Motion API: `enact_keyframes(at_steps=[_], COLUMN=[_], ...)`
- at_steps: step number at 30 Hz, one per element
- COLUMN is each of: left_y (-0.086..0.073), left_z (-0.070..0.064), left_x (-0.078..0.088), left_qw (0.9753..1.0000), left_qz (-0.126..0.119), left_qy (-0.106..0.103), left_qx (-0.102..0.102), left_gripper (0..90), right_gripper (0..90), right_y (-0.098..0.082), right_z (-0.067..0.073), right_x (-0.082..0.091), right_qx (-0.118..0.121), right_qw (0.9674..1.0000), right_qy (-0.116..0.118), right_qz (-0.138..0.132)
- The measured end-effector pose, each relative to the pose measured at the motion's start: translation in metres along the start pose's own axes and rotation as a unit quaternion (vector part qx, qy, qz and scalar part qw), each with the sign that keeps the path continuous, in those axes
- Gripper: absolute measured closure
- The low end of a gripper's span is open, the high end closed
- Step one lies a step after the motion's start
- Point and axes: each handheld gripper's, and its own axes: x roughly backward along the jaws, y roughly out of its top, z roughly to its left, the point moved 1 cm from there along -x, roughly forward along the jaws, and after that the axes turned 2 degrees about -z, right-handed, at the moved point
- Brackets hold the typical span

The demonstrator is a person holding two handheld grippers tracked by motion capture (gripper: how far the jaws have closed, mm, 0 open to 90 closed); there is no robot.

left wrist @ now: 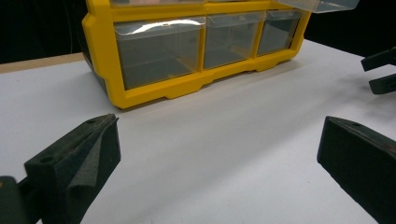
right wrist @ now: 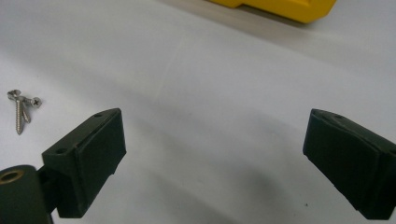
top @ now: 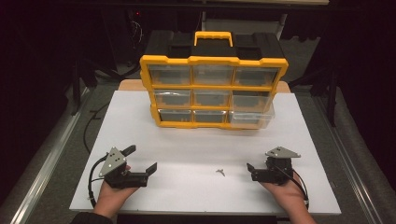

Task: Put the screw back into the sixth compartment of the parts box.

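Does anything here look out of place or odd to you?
Yes: the bottom-right drawer of the yellow organizer sticks out past the frame while the others sit flush. Two loose screws also lie on the white table between the grippers.

You see a white table (top: 299,140), a yellow drawer organizer (top: 212,91) standing at its far side, two small screws (top: 221,171) lying near your edge.

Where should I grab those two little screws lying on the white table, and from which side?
Probably take the screws across their thin shanks, coming straight down from above with the right hand-held gripper, which lies nearest and stands open. They lie flat on the white table, touching, heads together, so a level approach would likely just push them along. Pinching both shanks at once may work.
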Motion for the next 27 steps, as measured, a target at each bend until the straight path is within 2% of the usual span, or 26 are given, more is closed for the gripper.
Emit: enact_keyframes(at_steps=[2,6,12,13,19,25,27], left_y=[0.000,0.000,0.000,0.000,-0.001,-0.001,-0.001], left_z=[0.001,0.001,0.001,0.001,0.000,-0.001,-0.001], left_x=[0.000,0.000,0.001,0.001,-0.001,-0.002,-0.001], left_qw=[1.0000,1.0000,1.0000,1.0000,1.0000,1.0000,1.0000], left_qz=[0.002,0.005,0.005,0.005,0.008,0.009,0.008], left_qy=[0.000,-0.003,-0.001,0.000,0.000,0.000,0.002], left_qx=[-0.002,-0.002,-0.001,-0.001,0.001,0.003,0.002], left_gripper=[0.1,0.1,0.1,0.1,0.1,0.1,0.1], right_gripper=[7.9,11.3,14.2,14.5,15.9,17.0,17.2], right_y=[0.001,0.004,0.011,0.012,0.021,0.027,0.028], right_z=[-0.002,-0.005,0.000,0.002,0.007,0.016,0.019], right_x=[0.000,0.002,0.005,0.005,0.005,0.003,0.002], right_qx=[0.007,0.005,0.024,0.021,0.034,0.044,0.054], right_qw=[0.9999,0.9995,0.9972,0.9969,0.9919,0.9883,0.9863], right_qy=[-0.004,-0.001,0.017,0.019,0.034,0.043,0.043], right_qz=[0.011,0.030,0.069,0.074,0.118,0.140,0.150])
